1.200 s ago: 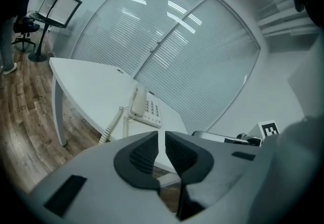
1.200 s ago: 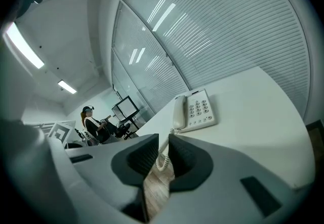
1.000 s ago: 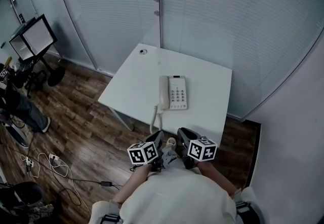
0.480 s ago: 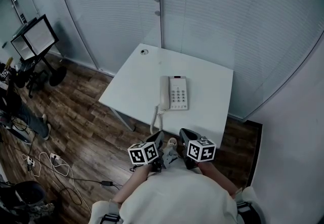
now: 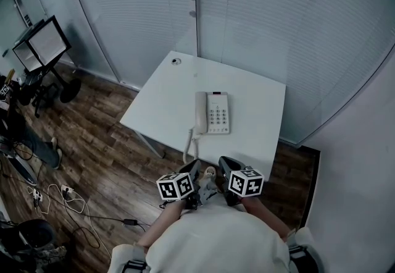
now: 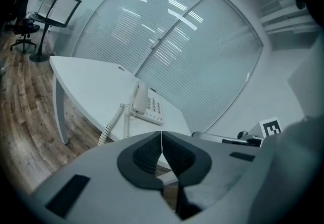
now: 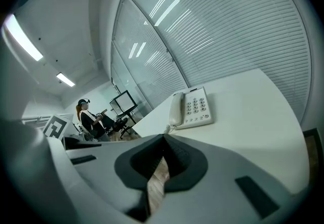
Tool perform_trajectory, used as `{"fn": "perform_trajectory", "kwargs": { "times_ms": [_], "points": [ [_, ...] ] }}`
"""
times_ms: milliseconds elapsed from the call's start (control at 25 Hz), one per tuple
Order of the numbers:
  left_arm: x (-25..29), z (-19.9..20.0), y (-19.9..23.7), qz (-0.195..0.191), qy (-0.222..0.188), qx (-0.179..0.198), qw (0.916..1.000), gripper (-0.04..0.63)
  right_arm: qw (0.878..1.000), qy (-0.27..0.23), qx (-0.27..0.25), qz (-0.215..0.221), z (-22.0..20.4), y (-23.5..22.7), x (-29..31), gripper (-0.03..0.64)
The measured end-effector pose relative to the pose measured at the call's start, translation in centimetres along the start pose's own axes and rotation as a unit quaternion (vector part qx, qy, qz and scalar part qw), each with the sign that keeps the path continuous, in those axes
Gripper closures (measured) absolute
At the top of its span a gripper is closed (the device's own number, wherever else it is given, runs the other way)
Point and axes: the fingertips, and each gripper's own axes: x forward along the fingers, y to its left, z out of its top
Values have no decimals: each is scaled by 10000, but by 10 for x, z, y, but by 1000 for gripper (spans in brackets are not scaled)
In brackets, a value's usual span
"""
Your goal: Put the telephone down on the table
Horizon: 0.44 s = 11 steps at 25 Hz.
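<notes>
**Though no jaw touches it, the telephone (image 5: pixel 212 112) lies flat on the table (image 5: pixel 166 102)**

Where the room ends at the back, a glass wall (image 5: pixel 259 25) with lowered blinds curves behind everything. In front of it lies a dark wooden floor (image 5: pixel 92 154), with loose cables (image 5: pixel 68 204) at the lower left of the head view. The white table stands on that floor with its far edge close to the glass. Off to the left, well apart from the table, a screen on a stand (image 5: pixel 40 43) faces into the room. The right gripper view shows a person (image 7: pixel 91 116) seated beyond it.

The telephone rests near the middle of the tabletop. Its handset (image 5: pixel 200 112) sits in the cradle along the left side of the base, with the keypad to its right. A coiled cord (image 5: pixel 188 147) runs from the handset's near end over the table's near edge and hangs there. A small round thing (image 5: pixel 176 62), too small to identify, sits at the table's far corner.

The left gripper (image 6: pixel 161 139) and the right gripper (image 7: pixel 164 142) are held side by side close to the person's body. Both sit short of the table's near edge and well apart from the telephone. The jaws of each are pressed together, with nothing between them.
</notes>
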Motion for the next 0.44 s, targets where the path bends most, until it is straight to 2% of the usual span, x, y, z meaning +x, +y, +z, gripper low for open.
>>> {"fn": "perform_trajectory", "kwargs": {
  "times_ms": [440],
  "points": [
    [4, 1, 6, 17, 26, -80, 10000, 572, 10000, 50, 66, -19, -1, -3, 7, 597]
  ]
}}
